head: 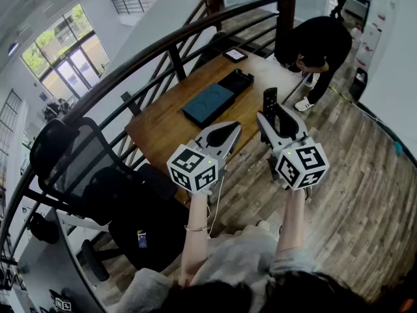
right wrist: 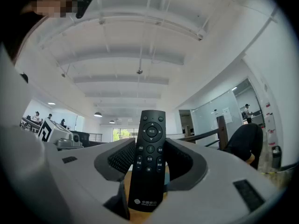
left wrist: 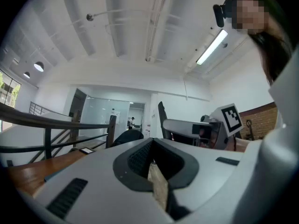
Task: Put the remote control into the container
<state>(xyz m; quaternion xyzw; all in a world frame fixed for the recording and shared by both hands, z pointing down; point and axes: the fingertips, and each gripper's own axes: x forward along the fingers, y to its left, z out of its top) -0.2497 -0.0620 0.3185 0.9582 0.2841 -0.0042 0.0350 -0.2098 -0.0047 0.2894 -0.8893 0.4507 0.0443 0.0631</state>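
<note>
A black remote control [right wrist: 149, 164] stands upright between the jaws of my right gripper [right wrist: 150, 158], which is shut on its lower half, button side toward the camera. In the head view the remote [head: 269, 100] sticks up from the right gripper [head: 273, 117], held in the air at the near edge of the wooden table [head: 163, 129]. An open black container [head: 236, 81] lies on the table's far part, beside a dark teal flat box [head: 208, 104]. My left gripper [head: 227, 135] hangs beside the right one. Its jaws are together and hold nothing [left wrist: 152, 160].
A curved dark railing [head: 150, 54] runs along the table's far side. A person in black [head: 319, 41] bends over at the table's far right end. A small dark tablet [head: 235, 55] lies at the back. A black office chair [head: 85, 171] stands at the left.
</note>
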